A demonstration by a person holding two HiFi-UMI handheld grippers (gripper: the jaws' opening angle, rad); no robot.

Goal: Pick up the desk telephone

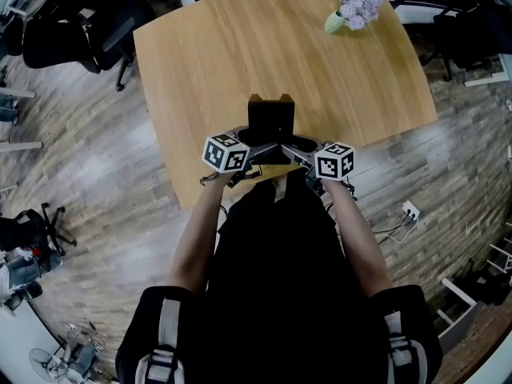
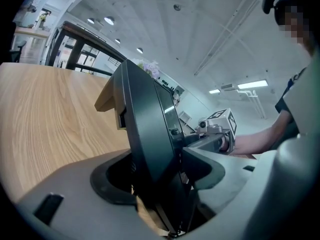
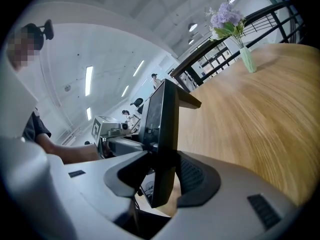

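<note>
The black desk telephone point(image 1: 270, 121) is held between both grippers over the near edge of the wooden table point(image 1: 240, 46), close to the person's body. My left gripper point(image 1: 254, 144) is shut on the phone's left side and my right gripper point(image 1: 293, 145) is shut on its right side. In the left gripper view the telephone point(image 2: 145, 129) stands edge-on between the jaws of the left gripper point(image 2: 156, 180), with the right gripper point(image 2: 220, 130) beyond it. The right gripper view shows the telephone point(image 3: 162, 126) pinched in the right gripper point(image 3: 162, 178). A thin cable hangs below the phone.
A pale green vase of purple and white flowers point(image 1: 352, 5) stands at the table's far right corner. Black office chairs point(image 1: 72, 22) stand on the wooden floor to the left. A white power strip with cables point(image 1: 410, 211) lies on the floor to the right.
</note>
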